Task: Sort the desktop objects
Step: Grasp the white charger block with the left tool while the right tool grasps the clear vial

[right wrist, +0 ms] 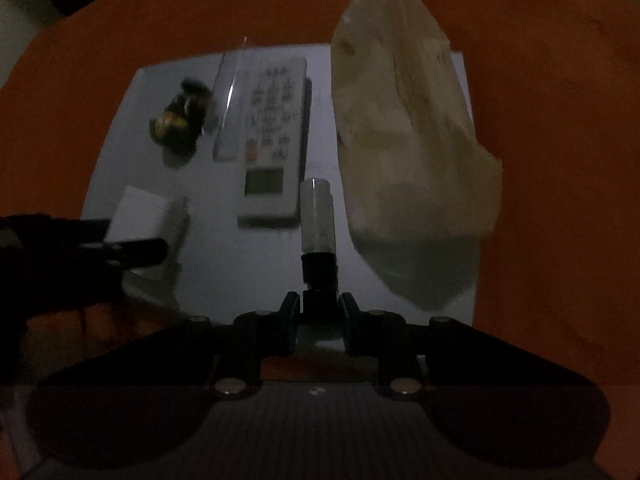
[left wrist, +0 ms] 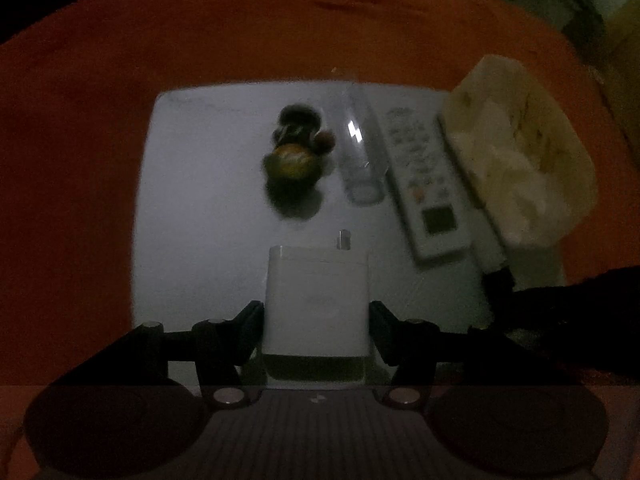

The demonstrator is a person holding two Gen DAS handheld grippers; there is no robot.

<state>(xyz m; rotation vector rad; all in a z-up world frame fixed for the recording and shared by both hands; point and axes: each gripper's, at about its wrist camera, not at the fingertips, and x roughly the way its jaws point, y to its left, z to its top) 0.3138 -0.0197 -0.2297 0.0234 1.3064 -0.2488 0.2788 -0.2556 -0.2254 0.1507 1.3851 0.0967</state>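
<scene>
In the left wrist view my left gripper (left wrist: 316, 314) is shut on a white charger block (left wrist: 316, 296), one metal prong (left wrist: 343, 239) pointing away. From the right wrist camera, the charger (right wrist: 146, 212) and the dark left gripper (right wrist: 80, 248) sit at the left. My right gripper (right wrist: 319, 312) is shut on a small cylinder (right wrist: 318, 220) with a black base and a pale cap, pointing forward above the white board (right wrist: 132, 152). A white remote (right wrist: 272, 132), a clear tube (right wrist: 226, 108) and a small dark toy with a yellow ball (right wrist: 182, 116) lie on the board.
A bulky crumpled white bag (left wrist: 516, 148) lies on the board's right side, close to the remote (left wrist: 424, 184); it is the large pale shape (right wrist: 408, 140) beside the cylinder. The board (left wrist: 200, 200) rests on an orange cloth (left wrist: 80, 120). The scene is dim.
</scene>
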